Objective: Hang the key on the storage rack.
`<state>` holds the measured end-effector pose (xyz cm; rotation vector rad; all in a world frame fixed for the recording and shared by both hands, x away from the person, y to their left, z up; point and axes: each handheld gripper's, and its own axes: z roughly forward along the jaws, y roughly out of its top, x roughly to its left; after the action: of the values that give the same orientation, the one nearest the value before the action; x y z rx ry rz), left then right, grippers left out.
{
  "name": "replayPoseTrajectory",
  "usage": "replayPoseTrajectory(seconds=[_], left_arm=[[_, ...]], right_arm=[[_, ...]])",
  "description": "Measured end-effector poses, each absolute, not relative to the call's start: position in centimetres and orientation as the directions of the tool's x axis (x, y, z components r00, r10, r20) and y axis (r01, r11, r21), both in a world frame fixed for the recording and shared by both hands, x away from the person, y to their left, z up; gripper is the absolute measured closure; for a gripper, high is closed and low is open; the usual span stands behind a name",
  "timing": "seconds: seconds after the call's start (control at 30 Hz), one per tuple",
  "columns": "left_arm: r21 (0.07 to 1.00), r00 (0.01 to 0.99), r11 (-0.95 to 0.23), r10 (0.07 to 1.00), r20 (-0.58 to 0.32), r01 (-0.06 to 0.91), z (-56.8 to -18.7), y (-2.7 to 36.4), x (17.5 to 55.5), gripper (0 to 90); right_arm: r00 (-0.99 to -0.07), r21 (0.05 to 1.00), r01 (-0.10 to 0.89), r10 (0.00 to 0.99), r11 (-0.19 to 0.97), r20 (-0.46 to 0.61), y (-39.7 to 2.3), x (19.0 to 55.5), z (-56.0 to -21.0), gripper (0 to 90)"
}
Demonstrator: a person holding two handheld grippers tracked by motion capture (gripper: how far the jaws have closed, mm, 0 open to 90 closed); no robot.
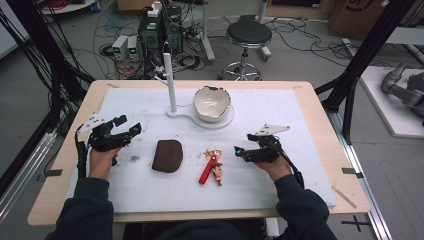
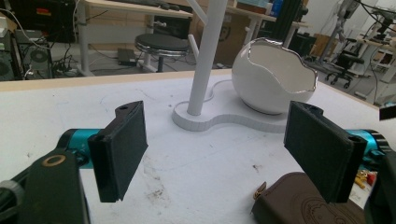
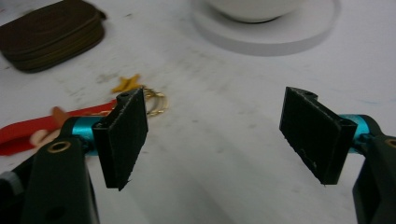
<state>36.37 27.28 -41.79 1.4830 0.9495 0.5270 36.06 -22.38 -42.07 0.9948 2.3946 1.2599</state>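
Note:
A brown zip pouch lies flat on the white mat, and a red-strap keychain with gold rings and a star charm lies to its right. My left gripper hovers open left of the pouch. In the left gripper view the gripper holds nothing, and the pouch sits low by its right jaw. My right gripper is open just right of the keychain. In the right gripper view the gripper is empty over bare mat, with the keychain and pouch to its left.
A white stand with an upright pole carries a white eggshell-shaped bowl at the mat's far middle. The bowl and pole stand ahead of the left gripper. A stool and cables lie beyond the table.

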Motion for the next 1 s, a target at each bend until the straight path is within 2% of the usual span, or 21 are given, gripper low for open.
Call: replayPoseTrajectory(seconds=[0.2,0.37,0.47,0.63,0.77,0.83,0.97,1.0], left_arm=[[0.963,0.557,0.074,0.803,-0.211,0.258,-42.0,27.3,36.5,21.3],[0.963,0.555,0.074,0.805,-0.211,0.258,-42.0,27.3,36.5,21.3],[0.963,0.555,0.079,0.804,-0.213,0.256,-41.9,27.3,36.5,21.3],[0.963,0.555,0.079,0.803,-0.215,0.258,-42.0,27.4,36.6,21.3],[0.963,0.555,0.082,0.803,-0.217,0.258,-42.0,27.4,36.5,21.3],[0.963,0.553,0.082,0.805,-0.217,0.259,-42.0,27.4,36.5,21.3],[0.962,0.553,0.081,0.804,-0.219,0.262,-42.0,27.5,36.6,21.3],[0.961,0.551,0.083,0.804,-0.221,0.265,-42.0,27.5,36.6,21.3]], right_arm=[[-0.778,0.787,0.450,0.618,0.422,0.114,-18.7,34.6,-42.4,21.5],[-0.831,0.726,0.415,0.553,0.548,0.057,-14.8,33.4,-43.7,21.3],[-0.831,0.693,0.398,0.556,0.601,-0.005,-14.4,33.5,-44.2,20.8],[-0.802,0.687,0.406,0.595,0.603,-0.048,-15.5,33.7,-43.9,21.5],[-0.773,0.684,0.432,0.632,0.589,-0.056,-16.9,34.4,-43.7,28.8],[-0.760,0.675,0.461,0.648,0.577,-0.034,-17.5,34.8,-43.7,36.4],[-0.746,0.669,0.487,0.666,0.561,-0.016,-18.4,35.4,-43.9,39.1],[-0.755,0.670,0.500,0.655,0.549,0.026,-18.9,35.7,-43.9,48.6]])
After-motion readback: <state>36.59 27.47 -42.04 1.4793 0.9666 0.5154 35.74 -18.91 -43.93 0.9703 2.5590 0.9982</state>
